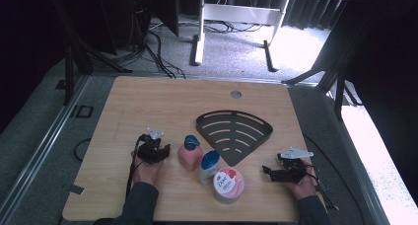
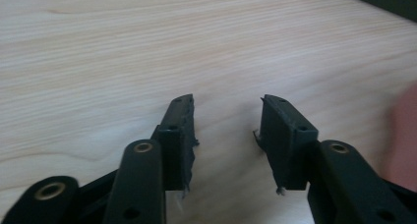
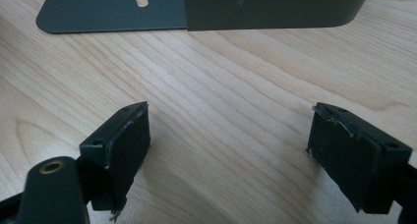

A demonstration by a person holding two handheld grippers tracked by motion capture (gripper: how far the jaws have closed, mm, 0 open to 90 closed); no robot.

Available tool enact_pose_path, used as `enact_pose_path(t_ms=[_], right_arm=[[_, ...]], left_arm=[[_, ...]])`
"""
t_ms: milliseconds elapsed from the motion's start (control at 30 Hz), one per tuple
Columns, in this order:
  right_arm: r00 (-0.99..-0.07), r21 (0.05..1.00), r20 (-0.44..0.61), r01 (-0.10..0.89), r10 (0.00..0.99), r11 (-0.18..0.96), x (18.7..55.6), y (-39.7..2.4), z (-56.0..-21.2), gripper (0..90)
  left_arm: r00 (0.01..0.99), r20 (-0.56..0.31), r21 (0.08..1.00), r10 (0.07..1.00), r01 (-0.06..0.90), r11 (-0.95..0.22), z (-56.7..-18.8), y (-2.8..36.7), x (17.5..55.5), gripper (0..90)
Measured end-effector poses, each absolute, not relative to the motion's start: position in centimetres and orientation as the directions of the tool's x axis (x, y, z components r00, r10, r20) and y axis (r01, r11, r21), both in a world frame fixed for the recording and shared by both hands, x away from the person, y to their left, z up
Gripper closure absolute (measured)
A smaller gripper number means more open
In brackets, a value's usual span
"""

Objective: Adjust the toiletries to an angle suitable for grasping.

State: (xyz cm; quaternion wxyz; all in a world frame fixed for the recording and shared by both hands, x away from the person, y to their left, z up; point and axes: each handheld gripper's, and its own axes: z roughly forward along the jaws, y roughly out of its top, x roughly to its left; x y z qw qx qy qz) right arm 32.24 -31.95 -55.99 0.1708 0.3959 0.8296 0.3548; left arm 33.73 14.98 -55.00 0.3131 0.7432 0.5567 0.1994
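Note:
A pink bottle with a teal cap (image 1: 190, 153) stands near the middle of the wooden table (image 1: 148, 101). A white bottle with a blue cap (image 1: 209, 166) lies beside it, and a round pink and white Dove jar (image 1: 228, 184) sits just in front. Behind them lies a dark fan-shaped slotted rack (image 1: 234, 131). My left gripper (image 1: 152, 145) rests on the table left of the pink bottle, open, jaws (image 2: 226, 103) empty over bare wood; a pink blur (image 2: 405, 135) shows at the right edge. My right gripper (image 1: 274, 171) is open and empty (image 3: 231, 116), facing the rack (image 3: 270, 8).
The table has a round cable hole (image 1: 236, 94) near its far edge. Beyond the table are a carpeted floor, cables and a white desk frame (image 1: 236, 18). Bare wood lies to the left and far side of the table.

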Motion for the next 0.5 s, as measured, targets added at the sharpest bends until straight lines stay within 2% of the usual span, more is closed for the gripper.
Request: enact_pose_path(t_ms=[67,167,300,367,500], right_arm=[[-0.628,0.724,-0.003,0.536,0.778,0.435,32.2,-31.9,-56.0,15.7],[-0.628,0.724,-0.002,0.536,0.778,0.435,32.2,-32.0,-56.0,15.7],[-0.628,0.724,-0.002,0.536,0.778,0.435,32.2,-32.0,-56.0,15.7],[-0.628,0.724,-0.002,0.536,0.778,0.435,32.2,-32.0,-56.0,15.7],[-0.628,0.724,-0.002,0.536,0.778,0.435,32.2,-32.0,-56.0,15.7]], left_arm=[[0.315,-0.049,0.702,0.948,0.686,-0.191,-54.6,14.8,33.4,61.8],[0.350,-0.048,0.722,0.936,0.659,-0.210,-54.0,14.8,32.8,71.0],[0.393,-0.037,0.751,0.919,0.618,-0.234,-53.1,14.5,31.8,89.4],[0.426,-0.066,0.763,0.902,0.604,-0.229,-52.7,14.4,31.4,89.7],[0.463,-0.066,0.788,0.884,0.568,-0.238,-51.8,14.2,30.4,89.7]])
